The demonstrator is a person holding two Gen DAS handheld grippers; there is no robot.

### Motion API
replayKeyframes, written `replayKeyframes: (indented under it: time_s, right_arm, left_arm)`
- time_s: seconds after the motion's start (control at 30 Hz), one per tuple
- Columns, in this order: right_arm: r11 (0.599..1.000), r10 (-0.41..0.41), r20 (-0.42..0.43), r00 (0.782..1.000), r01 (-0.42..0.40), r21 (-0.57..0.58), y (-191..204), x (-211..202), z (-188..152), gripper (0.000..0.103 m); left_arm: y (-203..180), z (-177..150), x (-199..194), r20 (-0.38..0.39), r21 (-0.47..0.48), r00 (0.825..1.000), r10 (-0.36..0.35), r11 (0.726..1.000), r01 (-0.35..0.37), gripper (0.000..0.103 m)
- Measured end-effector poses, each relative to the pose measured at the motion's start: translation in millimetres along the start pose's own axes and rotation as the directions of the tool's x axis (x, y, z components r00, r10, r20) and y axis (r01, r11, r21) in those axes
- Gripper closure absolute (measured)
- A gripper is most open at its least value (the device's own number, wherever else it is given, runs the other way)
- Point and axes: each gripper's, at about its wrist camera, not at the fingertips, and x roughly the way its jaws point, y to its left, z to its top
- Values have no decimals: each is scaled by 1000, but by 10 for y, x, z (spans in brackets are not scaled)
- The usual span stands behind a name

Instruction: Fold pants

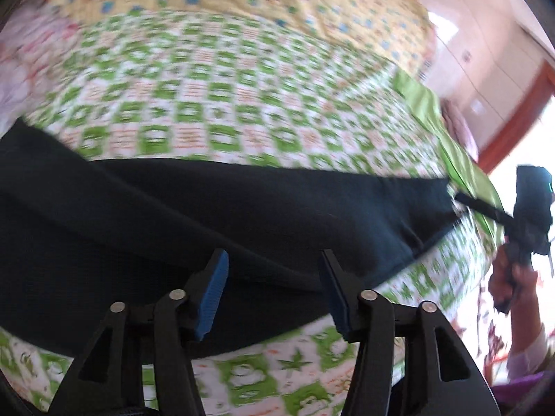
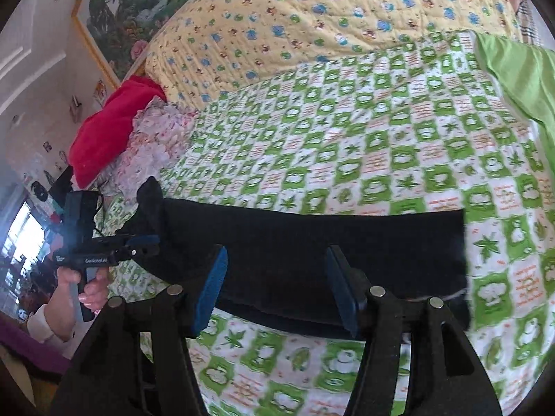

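Pants lie folded into a long dark band across the green-and-white patterned quilt on the bed, nearest both cameras. In the left wrist view, the left gripper hovers over the band with its blue pads wide apart, holding nothing. In the right wrist view, the right gripper likewise stands wide open above the pants. Beyond, a yellow quilt with blue figures covers the far part of the bed. At the left edge sit a ruffled pink cloth and a red cloth, below a framed landscape picture.
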Motion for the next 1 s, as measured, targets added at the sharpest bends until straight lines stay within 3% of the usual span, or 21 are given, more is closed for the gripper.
replayKeyframes:
  time_s: [0.2, 0.6, 0.7, 0.9, 1.0]
  right_arm:
    - [991, 127, -62, 990, -129, -40, 472, 514, 10, 43]
    - [952, 263, -189, 946, -286, -108, 1122, 1212, 67, 43]
    - [944, 274, -221, 936, -306, -127, 1246, 1381, 80, 43]
    - [926, 278, -283, 918, -335, -175, 1509, 1709, 91, 43]
    - [915, 274, -323, 906, -350, -203, 1627, 1882, 87, 43]
  left_arm:
    - [611, 175, -232, 48, -184, 995, 87, 980, -77, 45]
    - [1238, 393, -595, 81, -295, 967, 242, 932, -209, 37]
    - [1400, 509, -588, 41, -333, 956, 292, 906, -262, 35]
    - [1633, 902, -507, -25, -380, 951, 308, 877, -294, 35]
    - [1687, 1156, -303, -125, -339, 921, 368, 857, -389, 33]
